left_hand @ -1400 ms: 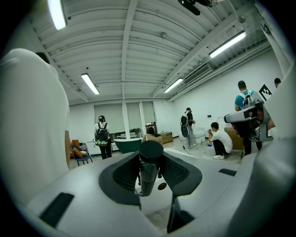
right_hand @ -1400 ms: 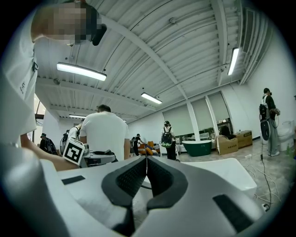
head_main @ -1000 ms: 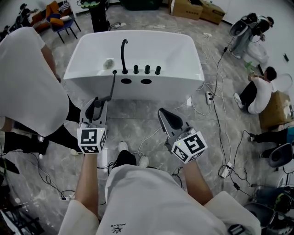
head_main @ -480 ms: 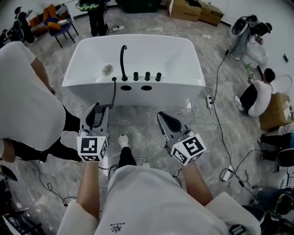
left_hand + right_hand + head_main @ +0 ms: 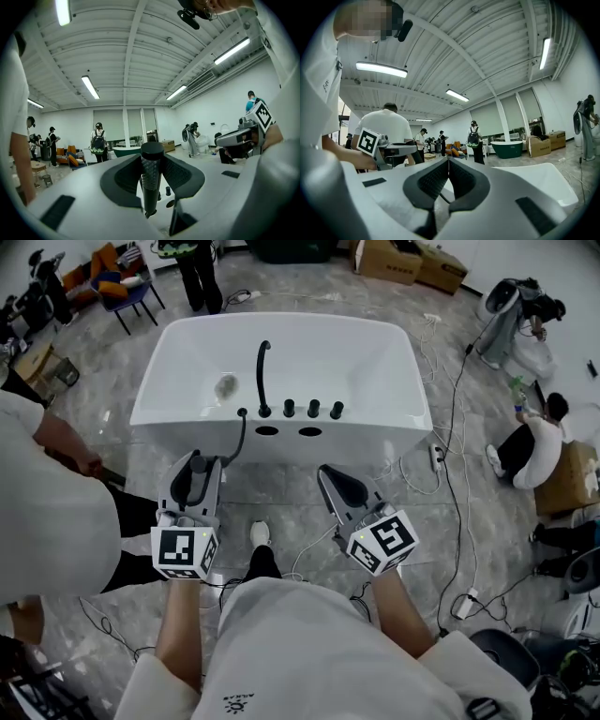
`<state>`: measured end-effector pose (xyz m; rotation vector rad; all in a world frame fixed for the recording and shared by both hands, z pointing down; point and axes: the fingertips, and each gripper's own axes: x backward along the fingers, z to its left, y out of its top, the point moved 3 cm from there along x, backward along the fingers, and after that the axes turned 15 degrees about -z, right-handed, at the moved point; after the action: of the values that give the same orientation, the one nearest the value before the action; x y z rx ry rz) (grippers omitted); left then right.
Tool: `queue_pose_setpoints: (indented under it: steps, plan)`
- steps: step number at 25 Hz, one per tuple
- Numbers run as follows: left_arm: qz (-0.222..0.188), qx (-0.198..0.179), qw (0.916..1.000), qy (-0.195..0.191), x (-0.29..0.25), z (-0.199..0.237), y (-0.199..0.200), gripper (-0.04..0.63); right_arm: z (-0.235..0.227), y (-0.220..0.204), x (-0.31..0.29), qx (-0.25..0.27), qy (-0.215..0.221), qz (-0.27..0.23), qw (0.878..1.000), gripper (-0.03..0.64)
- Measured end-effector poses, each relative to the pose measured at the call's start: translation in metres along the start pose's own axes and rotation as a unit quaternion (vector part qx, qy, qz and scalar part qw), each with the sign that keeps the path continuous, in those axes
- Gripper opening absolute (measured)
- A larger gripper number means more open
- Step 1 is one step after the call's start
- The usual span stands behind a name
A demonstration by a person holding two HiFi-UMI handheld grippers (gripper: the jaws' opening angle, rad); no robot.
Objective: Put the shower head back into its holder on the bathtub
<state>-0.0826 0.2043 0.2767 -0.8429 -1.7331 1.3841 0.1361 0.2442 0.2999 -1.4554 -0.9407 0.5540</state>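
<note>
Now: left gripper point(image 5: 195, 470) clamped on shower head point(image 5: 151, 176), black textured handle upright between pads. Hose point(image 5: 234, 432) curves from it to near rim of bathtub point(image 5: 375, 352), just ahead of gripper. On that rim, right of hose end: tall spout point(image 5: 262, 371), then three knobs point(image 5: 312, 409) in row. Right gripper point(image 5: 339, 486) beside left one, jaws pressed together, empty. Bystander's white shirt point(image 5: 47, 521) close on left gripper's left side. Floor cables point(image 5: 455, 474) off to right of right gripper, well apart.
</note>
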Motion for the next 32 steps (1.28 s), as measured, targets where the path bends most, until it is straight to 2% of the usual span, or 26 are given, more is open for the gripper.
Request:
queue_pose_setpoints:
  steps: [19, 32]
  plan:
    - [0.014, 0.036, 0.9983, -0.043, -0.097, 0.101, -0.03, 0.14, -0.035, -0.017, -0.153, -0.001, -0.028, 0.022, 0.999, 0.017]
    - [0.022, 0.063, 0.9948, -0.077, -0.132, 0.153, -0.073, 0.14, -0.037, -0.042, -0.225, 0.011, -0.05, 0.036, 0.998, 0.017]
